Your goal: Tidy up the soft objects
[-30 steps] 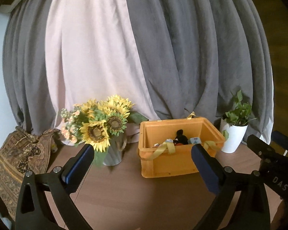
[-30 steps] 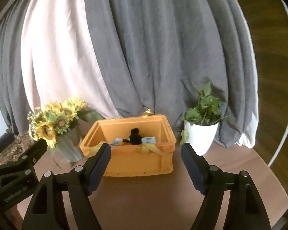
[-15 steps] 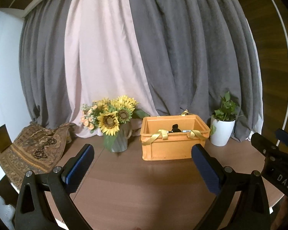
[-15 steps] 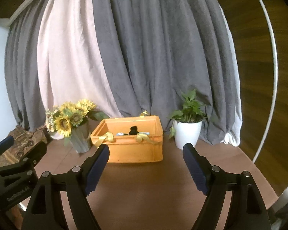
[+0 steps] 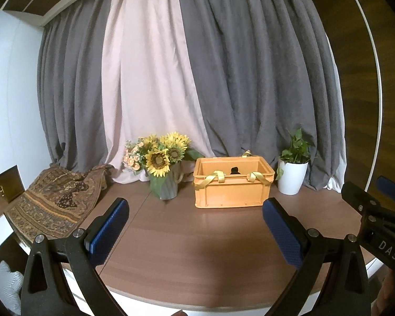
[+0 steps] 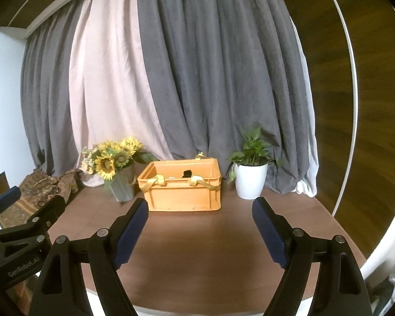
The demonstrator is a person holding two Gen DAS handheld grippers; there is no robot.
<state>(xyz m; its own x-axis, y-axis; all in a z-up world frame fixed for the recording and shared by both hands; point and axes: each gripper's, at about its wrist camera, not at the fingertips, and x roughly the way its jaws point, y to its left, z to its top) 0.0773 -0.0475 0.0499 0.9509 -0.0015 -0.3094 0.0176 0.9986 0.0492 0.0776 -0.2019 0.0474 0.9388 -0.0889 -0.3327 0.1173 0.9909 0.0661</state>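
Inside orange crate [image 5: 231, 192], dark soft toy [image 5: 234, 170], yellow ribbons [image 5: 213, 177].

Two markings can be read. White letters "DAS" stand on the black body of the right gripper [image 5: 387, 247], at four o'clock in the left wrist view. "GenRobot.AI" stands on the left gripper [image 6: 23, 266], at eight o'clock in the right wrist view.

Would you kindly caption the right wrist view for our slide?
Empty right hand-held gripper, jaws opening, faces an orange crate between sunflowers and a potted plant.
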